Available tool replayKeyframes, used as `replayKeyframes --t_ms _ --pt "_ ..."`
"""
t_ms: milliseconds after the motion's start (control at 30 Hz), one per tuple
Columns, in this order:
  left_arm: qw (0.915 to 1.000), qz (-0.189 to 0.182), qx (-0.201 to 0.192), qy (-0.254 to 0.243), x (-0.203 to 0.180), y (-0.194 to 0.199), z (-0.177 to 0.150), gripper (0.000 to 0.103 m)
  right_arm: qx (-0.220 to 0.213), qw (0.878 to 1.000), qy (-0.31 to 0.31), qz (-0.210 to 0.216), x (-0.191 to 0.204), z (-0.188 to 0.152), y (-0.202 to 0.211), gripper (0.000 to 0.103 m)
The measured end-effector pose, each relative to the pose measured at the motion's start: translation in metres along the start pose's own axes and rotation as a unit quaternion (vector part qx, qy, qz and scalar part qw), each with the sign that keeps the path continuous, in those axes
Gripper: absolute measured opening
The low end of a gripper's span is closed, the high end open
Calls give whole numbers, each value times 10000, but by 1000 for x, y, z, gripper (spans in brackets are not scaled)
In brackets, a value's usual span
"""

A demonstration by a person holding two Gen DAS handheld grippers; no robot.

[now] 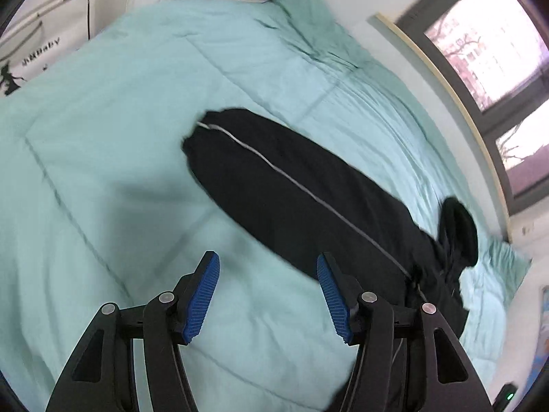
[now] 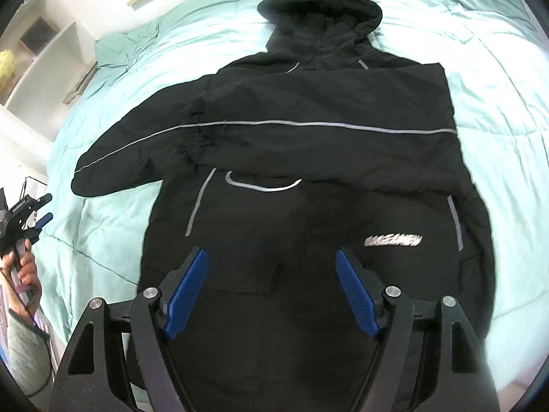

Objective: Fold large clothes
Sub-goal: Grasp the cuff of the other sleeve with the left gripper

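Two grippers in play, both w/ jaws apart and nothing between them. Right wrist view: right gripper (image 2: pixel 271 286) hangs over the lower front of a black hooded jacket (image 2: pixel 308 144), which lies spread on a bed under a mint-green quilt (image 2: pixel 103 233). Hood (image 2: pixel 319 10) sits at 12 o'clock, hem toward 6. One sleeve (image 2: pixel 144 144) is folded across the chest, its cuff reaching out past the body toward 9 o'clock onto the quilt; a thin grey stripe (image 2: pixel 308 124) runs along it. Curved grey pocket trim (image 2: pixel 262 187) shows just below the sleeve, and a whitish logo (image 2: pixel 393 240) sits at approx 4 o'clock of the frame centre; lettering too smeared to read. At 9 o'clock, left gripper (image 2: pixel 43 213) is seen small, held by a hand (image 2: pixel 25 267) w/ a grey-green cuff, off the jacket and beside the bed edge. Left wrist view: left gripper (image 1: pixel 267 290) points down at bare quilt (image 1: pixel 103 130), blue pads (image 1: pixel 202 298) clear of the fabric, jacket (image 1: pixel 308 185) lying diagonally from centre toward 4 o'clock, just beside the right-hand finger. Frame is motion-blurred, so the dark lump (image 1: pixel 458 230) at 3–4 o'clock is prob. the hood. Window (image 1: pixel 487 44) at 1–2 o'clock, shelving (image 2: pixel 44 68) at 10 o'clock in the right wrist view.
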State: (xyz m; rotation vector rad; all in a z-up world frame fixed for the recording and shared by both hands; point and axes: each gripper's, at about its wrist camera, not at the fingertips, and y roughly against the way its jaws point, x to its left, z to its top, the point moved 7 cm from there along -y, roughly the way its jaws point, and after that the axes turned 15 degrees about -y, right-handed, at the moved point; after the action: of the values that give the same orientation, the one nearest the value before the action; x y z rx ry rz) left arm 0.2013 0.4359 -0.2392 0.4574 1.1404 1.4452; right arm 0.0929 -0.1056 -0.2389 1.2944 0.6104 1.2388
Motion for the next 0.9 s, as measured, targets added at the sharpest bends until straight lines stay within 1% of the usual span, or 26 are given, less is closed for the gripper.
replayKeyframes --t_ms 100,167,200,267,300,367,500,600,667,700,733,833,867,900 --pt "9995 -138 58 296 32 -28 25 61 -86 9997 83 -212 13 -2 0 78" --pt "9987 -261 77 435 46 -46 37 61 -117 9992 138 -362 19 1 0 78" --pt "9981 -290 127 525 52 -62 42 61 -121 9989 141 -426 21 5 -1 78" --pt "9971 -330 204 651 61 -80 49 61 -69 9989 97 -462 27 12 -2 78" --pt "9967 -305 218 714 65 -89 53 61 -22 9989 67 -455 30 16 -4 78" --pt "9964 -138 213 805 74 -106 59 61 67 9988 52 -486 34 21 -11 78" --pt "9955 -112 270 902 84 -128 62 61 272 9972 231 -652 45 18 -28 78" --pt "9951 -147 229 950 87 -140 63 61 404 9954 454 -734 55 14 -40 78" --pt "9960 -142 156 873 86 -143 66 60 470 9949 523 -725 59 12 -46 78" --pt "9966 -121 107 810 84 -143 68 56 508 9948 536 -695 61 11 -49 78" --pt "9972 -149 75 733 81 -142 68 44 540 9947 556 -673 63 11 -51 78" --pt "9987 -82 -68 504 73 -135 72 25 581 9941 620 -668 65 9 -56 78" --pt "9990 -48 -141 418 68 -130 74 22 598 9941 630 -655 64 9 -57 78" --pt "9992 -20 -217 340 65 -125 76 21 611 9940 636 -640 64 9 -58 78"
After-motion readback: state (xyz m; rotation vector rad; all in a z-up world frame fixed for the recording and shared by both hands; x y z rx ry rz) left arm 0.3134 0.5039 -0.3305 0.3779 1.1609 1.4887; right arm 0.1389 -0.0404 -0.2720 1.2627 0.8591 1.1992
